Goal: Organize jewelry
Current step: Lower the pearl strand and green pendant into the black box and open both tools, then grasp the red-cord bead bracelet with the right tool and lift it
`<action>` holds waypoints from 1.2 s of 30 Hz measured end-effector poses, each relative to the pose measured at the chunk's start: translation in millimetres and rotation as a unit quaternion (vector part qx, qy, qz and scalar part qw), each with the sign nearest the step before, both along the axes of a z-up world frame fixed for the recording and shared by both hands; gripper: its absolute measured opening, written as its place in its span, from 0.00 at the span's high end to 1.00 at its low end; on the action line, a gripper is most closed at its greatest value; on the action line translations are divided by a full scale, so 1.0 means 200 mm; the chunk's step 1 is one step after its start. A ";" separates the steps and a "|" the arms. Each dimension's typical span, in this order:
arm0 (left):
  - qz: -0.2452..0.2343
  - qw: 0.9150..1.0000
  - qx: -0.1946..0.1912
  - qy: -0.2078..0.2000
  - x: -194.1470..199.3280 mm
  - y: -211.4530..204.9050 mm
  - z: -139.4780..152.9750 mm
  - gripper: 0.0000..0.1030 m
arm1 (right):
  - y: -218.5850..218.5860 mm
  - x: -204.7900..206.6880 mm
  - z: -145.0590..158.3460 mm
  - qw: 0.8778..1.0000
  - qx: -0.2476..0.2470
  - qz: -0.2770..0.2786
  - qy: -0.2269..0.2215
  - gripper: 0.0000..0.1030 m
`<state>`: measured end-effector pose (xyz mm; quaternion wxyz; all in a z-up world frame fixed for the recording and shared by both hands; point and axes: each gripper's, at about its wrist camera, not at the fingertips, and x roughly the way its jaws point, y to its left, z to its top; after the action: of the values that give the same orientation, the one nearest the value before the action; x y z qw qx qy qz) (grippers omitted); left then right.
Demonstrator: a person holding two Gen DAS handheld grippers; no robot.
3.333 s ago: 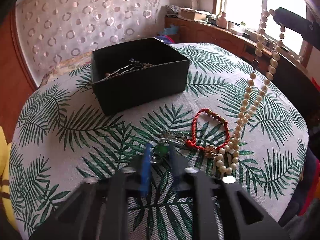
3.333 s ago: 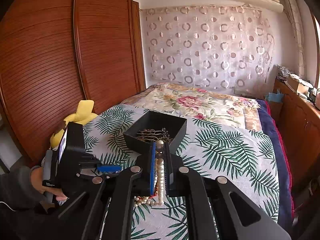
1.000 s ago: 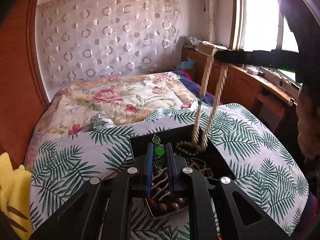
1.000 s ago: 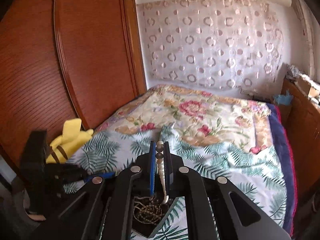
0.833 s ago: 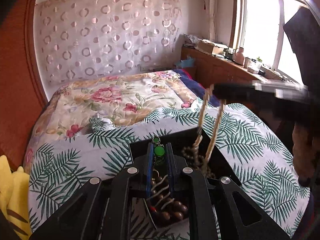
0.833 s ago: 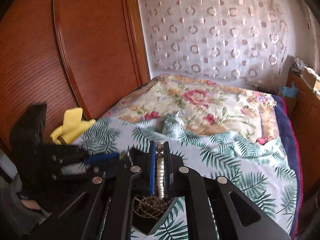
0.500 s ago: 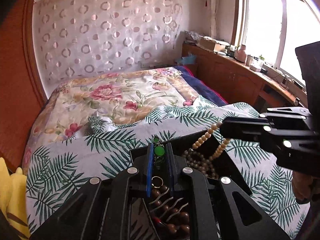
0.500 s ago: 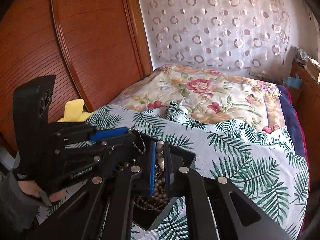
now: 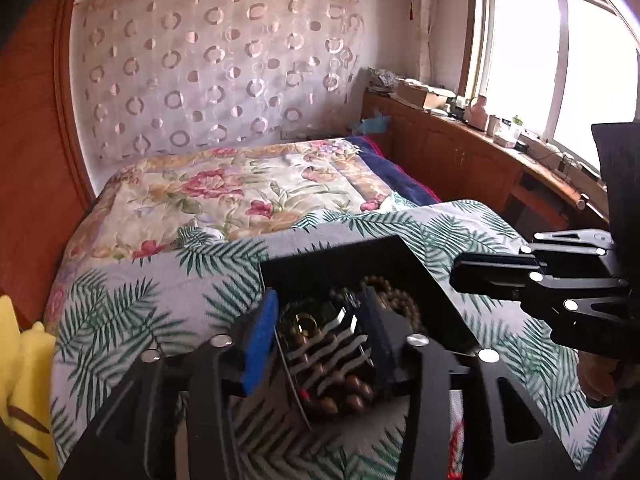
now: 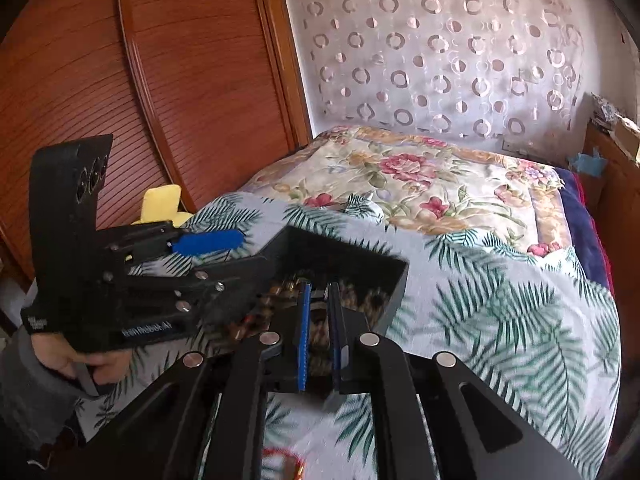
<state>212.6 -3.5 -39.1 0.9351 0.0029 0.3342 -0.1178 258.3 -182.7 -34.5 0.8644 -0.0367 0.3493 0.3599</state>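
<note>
A black open box sits on the palm-leaf cloth and holds bead strings and chains. My left gripper is open over the box, with brown beads and a gold ring seen between its fingers. My right gripper is slightly open at the box's near wall; pearl beads lie in the box below it. The right gripper also shows in the left wrist view, the left gripper in the right wrist view.
A red cord bracelet lies on the cloth near the bottom edge. A yellow plush toy sits at the left. A floral quilt lies behind the box. A wooden wardrobe stands at the left, a wooden counter at the right.
My left gripper has opened and the green pendant has dropped into the box. My right gripper has lowered the pearl necklace into the box and let it go.
</note>
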 end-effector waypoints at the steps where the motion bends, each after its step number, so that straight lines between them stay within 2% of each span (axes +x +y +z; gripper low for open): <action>1: 0.000 1.000 0.001 -0.001 -0.03 0.01 -0.01 0.55 | -0.02 -0.04 -0.02 1.000 -0.002 0.000 0.001 0.90; 4: -0.001 1.000 0.004 -0.007 -0.15 0.01 -0.02 0.45 | -0.05 -0.15 -0.07 1.000 -0.017 0.000 0.004 0.90; 6: -0.001 1.000 0.000 -0.009 -0.23 0.01 -0.03 0.40 | -0.07 -0.21 -0.11 1.000 -0.031 0.001 0.005 0.79; 7: -0.001 1.000 -0.001 -0.008 -0.26 0.01 -0.04 0.39 | -0.08 -0.24 -0.13 0.999 -0.036 0.000 0.006 0.78; 12: 0.002 1.000 0.001 -0.001 -0.41 0.00 -0.09 0.36 | -0.13 -0.33 -0.24 0.998 -0.050 0.002 0.025 0.78; 14: 0.001 1.000 -0.002 0.003 -0.45 0.00 -0.11 0.30 | -0.13 -0.35 -0.29 0.998 -0.061 0.004 0.033 0.78; 21: 0.007 1.000 -0.009 0.018 -0.54 0.03 -0.18 0.28 | -0.07 -0.41 -0.40 0.993 -0.106 0.015 0.044 0.78; 23: 0.007 1.000 -0.013 0.022 -0.56 0.03 -0.19 0.28 | -0.06 -0.42 -0.40 0.992 -0.117 0.016 0.036 0.79; 24: 0.007 1.000 -0.014 0.024 -0.57 0.03 -0.20 0.28 | -0.05 -0.43 -0.41 0.992 -0.121 0.017 0.033 0.93; 26: 0.006 1.000 -0.012 0.027 -0.57 0.03 -0.22 0.28 | -0.04 -0.44 -0.41 0.991 -0.128 0.022 0.028 0.92; 30: 0.006 0.999 -0.011 0.030 -0.57 0.02 -0.23 0.28 | -0.05 -0.44 -0.33 0.994 -0.104 0.019 0.015 0.92; 36: 0.003 0.999 -0.014 0.033 -0.57 0.01 -0.23 0.28 | -0.14 -0.46 -0.19 0.997 -0.069 -0.017 -0.017 0.92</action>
<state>98.1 -2.3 -85.4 0.9239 -0.0149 0.3632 -0.1195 166.9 -210.4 -73.2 0.8716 -0.0960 0.3591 0.3196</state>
